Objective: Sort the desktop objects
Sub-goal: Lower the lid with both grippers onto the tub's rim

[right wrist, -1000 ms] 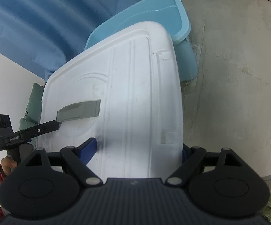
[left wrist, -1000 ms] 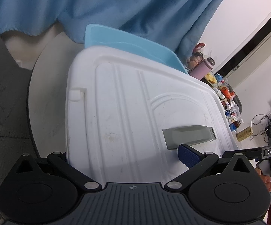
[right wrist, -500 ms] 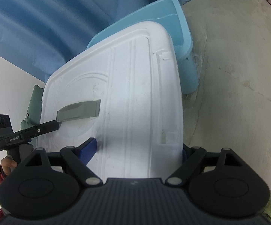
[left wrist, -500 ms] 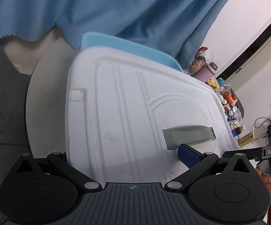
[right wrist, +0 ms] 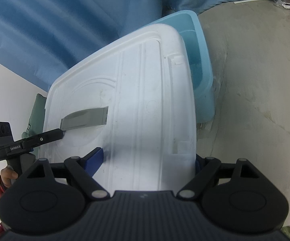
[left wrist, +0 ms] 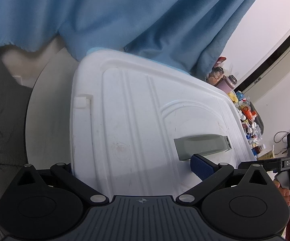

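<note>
A large white lid (left wrist: 134, 110) with a grey handle (left wrist: 201, 144) is held by its near edge in both grippers. My left gripper (left wrist: 133, 168) is shut on it: one blue pad (left wrist: 202, 167) lies on top beside the handle, and the other finger is hidden at the lid's left rim. In the right wrist view, my right gripper (right wrist: 148, 160) grips the lid (right wrist: 134, 100) the same way, with a blue pad (right wrist: 95, 159) on top. A light blue bin (right wrist: 201, 76) sits under and beyond the lid, its far right part uncovered.
The bin stands on a round beige table (right wrist: 255, 80). A blue curtain (left wrist: 124, 16) hangs close behind it. A pink bottle (left wrist: 228, 84) and several small bottles and packets (left wrist: 245, 110) crowd the far side. A green cloth (right wrist: 36, 108) lies past the lid's left edge.
The lid, held in both grippers, has slid across the blue bin toward the curtain. Less of the bin's rim shows in the left wrist view. Both grips are unchanged.
</note>
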Demonstrator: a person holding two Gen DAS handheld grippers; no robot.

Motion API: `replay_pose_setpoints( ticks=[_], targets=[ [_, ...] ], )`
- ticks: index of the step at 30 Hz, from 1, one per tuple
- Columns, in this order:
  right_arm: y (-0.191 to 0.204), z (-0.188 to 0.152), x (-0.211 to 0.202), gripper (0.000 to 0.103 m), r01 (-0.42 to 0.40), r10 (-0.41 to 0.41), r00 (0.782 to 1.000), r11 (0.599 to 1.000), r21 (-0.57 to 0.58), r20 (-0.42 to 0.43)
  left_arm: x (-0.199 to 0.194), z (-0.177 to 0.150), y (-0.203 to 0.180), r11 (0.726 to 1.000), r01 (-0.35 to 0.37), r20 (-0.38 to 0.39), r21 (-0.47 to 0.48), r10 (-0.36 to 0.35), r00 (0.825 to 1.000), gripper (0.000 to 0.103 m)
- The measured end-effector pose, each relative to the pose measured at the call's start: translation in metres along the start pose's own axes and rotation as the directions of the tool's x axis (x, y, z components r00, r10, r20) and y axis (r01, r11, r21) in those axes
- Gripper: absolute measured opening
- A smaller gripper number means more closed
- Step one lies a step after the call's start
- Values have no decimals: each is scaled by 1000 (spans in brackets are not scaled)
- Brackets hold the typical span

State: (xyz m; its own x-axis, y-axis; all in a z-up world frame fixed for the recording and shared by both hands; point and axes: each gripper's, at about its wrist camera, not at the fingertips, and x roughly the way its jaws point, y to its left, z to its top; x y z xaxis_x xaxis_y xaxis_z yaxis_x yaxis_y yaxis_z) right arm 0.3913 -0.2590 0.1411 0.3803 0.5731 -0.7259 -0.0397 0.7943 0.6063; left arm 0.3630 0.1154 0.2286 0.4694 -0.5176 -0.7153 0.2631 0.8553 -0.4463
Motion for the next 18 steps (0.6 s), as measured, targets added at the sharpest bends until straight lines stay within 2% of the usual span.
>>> replay_pose_setpoints(
  ticks=[18],
  targets=[
    [-1,3,8,85,-1,1,1000,1000,-3,4,37,61,20,1000,-6,-9,-13,6,1000,103]
  ],
)
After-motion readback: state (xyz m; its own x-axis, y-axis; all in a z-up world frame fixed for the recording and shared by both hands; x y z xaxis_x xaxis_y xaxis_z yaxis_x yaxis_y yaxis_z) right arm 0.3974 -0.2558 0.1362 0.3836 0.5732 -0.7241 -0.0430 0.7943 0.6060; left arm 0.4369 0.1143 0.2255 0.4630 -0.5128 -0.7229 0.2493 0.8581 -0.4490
